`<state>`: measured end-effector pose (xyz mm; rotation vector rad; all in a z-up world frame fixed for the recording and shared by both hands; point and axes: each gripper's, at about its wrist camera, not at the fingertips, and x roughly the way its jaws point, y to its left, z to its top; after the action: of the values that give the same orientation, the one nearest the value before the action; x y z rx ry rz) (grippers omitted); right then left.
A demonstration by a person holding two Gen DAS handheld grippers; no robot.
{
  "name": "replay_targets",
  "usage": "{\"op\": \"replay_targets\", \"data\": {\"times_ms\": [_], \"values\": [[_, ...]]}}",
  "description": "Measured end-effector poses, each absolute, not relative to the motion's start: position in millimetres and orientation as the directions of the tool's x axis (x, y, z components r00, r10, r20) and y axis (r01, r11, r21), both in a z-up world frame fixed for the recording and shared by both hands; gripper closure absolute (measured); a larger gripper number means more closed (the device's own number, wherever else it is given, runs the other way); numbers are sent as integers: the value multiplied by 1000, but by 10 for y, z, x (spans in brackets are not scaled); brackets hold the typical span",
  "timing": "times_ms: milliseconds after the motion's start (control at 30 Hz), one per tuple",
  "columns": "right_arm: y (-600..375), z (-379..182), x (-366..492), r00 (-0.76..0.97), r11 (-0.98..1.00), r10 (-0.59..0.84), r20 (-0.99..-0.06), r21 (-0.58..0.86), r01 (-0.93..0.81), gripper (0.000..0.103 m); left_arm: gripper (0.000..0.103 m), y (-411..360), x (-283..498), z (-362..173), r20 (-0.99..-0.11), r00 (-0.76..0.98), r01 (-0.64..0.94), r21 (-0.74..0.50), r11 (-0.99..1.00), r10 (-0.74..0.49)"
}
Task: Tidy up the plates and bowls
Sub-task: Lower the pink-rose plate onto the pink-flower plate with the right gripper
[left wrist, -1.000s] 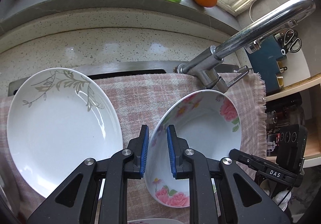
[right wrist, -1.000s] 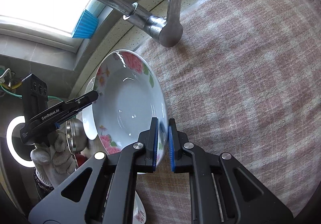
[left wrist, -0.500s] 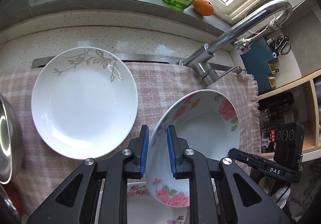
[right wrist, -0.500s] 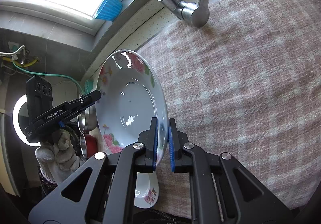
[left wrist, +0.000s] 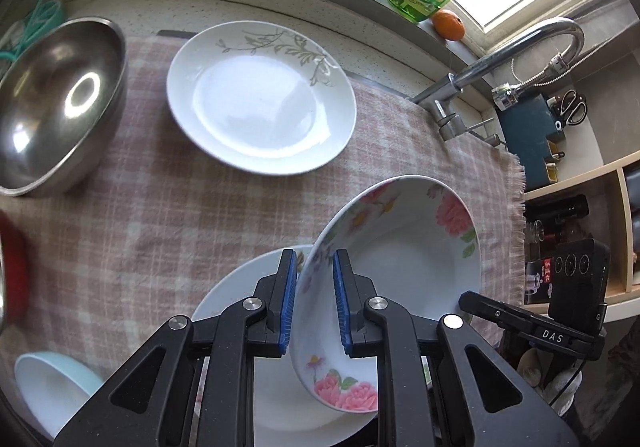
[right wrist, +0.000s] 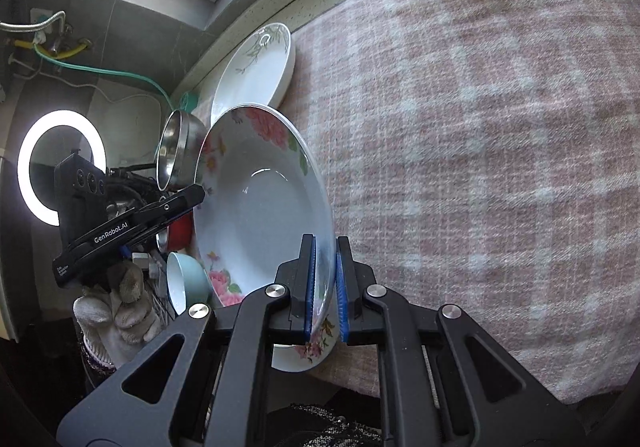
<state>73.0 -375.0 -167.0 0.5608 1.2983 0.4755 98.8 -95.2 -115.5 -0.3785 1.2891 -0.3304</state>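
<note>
Both hand-held grippers are clamping the rim of the same rose-patterned bowl (left wrist: 404, 247): the left hand-held gripper (left wrist: 314, 303) is pinching one side while the right hand-held gripper (right wrist: 325, 287) is gripping the opposite edge. The bowl is hanging tilted above a white plate (left wrist: 244, 295) lying on the pink checked cloth (left wrist: 160, 207) covering the table. Farther back on the cloth, a leaf-patterned plate (left wrist: 260, 103) is sitting beside a steel bowl (left wrist: 56, 103), with a pale blue bowl (left wrist: 52, 391) resting near the left edge.
</note>
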Motion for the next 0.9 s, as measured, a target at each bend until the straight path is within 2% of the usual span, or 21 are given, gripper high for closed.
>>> {"op": "replay_targets", "data": {"times_ms": [400, 900], "values": [[-3306, -1857, 534, 118, 807, 591, -798, 584, -90, 93, 87, -582, 424, -1306, -854, 304, -103, -470, 877, -422], [-3031, -1990, 525, 80, 823, 567, -820, 559, -106, 93, 87, -474, 269, -1465, -872, 285, -149, -451, 880, -398]]}}
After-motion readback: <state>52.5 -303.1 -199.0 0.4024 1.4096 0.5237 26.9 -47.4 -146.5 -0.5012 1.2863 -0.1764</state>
